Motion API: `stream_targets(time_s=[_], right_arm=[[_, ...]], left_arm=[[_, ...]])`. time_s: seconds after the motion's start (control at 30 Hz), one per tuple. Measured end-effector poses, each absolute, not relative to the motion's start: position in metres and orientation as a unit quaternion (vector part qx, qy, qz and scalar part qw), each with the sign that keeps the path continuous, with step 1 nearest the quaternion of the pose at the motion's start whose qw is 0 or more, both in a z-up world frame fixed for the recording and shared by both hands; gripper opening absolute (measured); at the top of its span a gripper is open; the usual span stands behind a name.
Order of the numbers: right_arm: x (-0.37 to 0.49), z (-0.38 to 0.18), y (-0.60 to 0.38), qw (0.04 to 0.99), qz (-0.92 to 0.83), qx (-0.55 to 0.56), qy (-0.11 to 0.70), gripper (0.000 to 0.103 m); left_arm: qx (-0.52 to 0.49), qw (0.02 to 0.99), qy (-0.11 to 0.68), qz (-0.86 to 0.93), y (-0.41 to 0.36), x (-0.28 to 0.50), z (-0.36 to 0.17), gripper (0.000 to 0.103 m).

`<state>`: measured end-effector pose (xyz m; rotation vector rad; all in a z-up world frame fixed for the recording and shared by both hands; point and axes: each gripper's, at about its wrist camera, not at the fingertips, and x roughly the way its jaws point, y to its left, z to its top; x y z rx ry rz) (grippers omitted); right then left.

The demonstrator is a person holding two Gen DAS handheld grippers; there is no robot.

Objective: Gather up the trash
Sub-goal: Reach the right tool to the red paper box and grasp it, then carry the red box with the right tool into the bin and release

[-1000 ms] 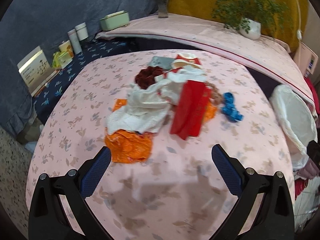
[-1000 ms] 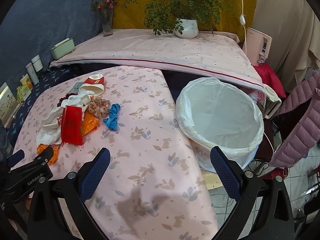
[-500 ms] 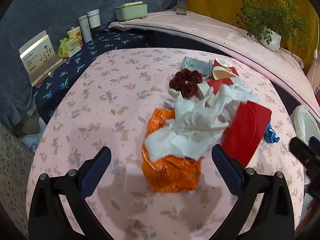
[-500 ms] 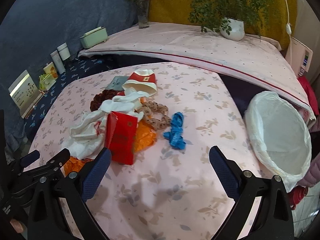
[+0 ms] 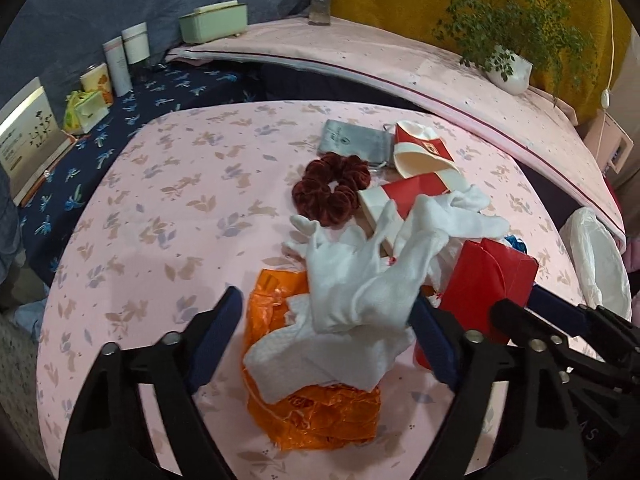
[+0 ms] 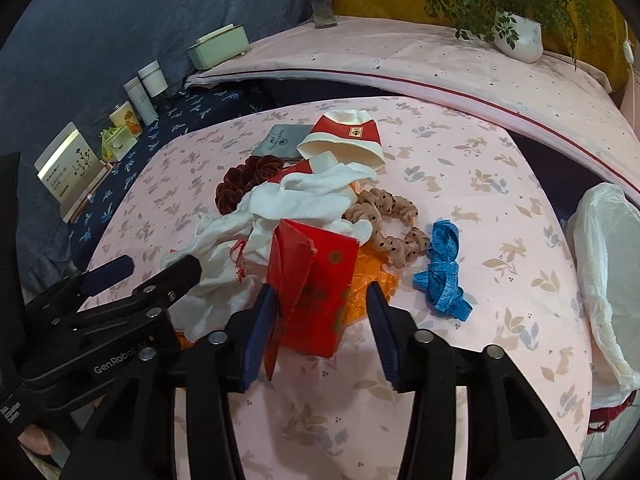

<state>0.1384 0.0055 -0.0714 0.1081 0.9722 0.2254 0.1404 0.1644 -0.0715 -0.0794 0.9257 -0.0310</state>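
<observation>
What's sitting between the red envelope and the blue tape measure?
In the right wrist view, crumpled orange plastic and the end of a tan spotted scrunchie lie between the red envelope and the blue tape measure.

Bare tablecloth (image 5: 160, 216) beside heaped litter (image 5: 360, 280)

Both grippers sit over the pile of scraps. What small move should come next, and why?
Probably finish closing. The right gripper straddles the red paper box, its jaws closing, one pad already at its side. The left gripper is closing around the white cloth and orange wrapper. The lined bin waits to the right.
</observation>
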Motion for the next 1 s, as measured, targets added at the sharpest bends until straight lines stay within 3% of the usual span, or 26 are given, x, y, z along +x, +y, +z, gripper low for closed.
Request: stream_targets(time_s=[0.1,0.17,0.27,0.67,1.0], right_arm=[[0.138,-0.075,0.010,0.873,0.124,0.047,0.469,0.012],[0.136,-0.074,0.011,0.875,0.129,0.042,0.464,0.008],[0.131,-0.068,0.009,0.878,0.137,0.043,0.457,0.002],[0.105,-0.022,-0.027,0.903,0.122,0.054,0.409,0.001],[0.084,0.012,-0.101,0.926,0.056,0.074,0.365,0.001]], left_arm=[[-0.050,0.886,0.460,-0.032,0.162,0.144,-0.076,0.047],[-0.057,0.882,0.466,-0.040,0.161,0.144,-0.076,0.027],[-0.054,0.887,0.458,-0.041,0.158,0.140,-0.070,0.013],[-0.061,0.905,0.417,-0.058,0.135,0.118,-0.021,0.011],[-0.042,0.915,0.384,-0.114,0.065,0.115,0.019,0.012]])
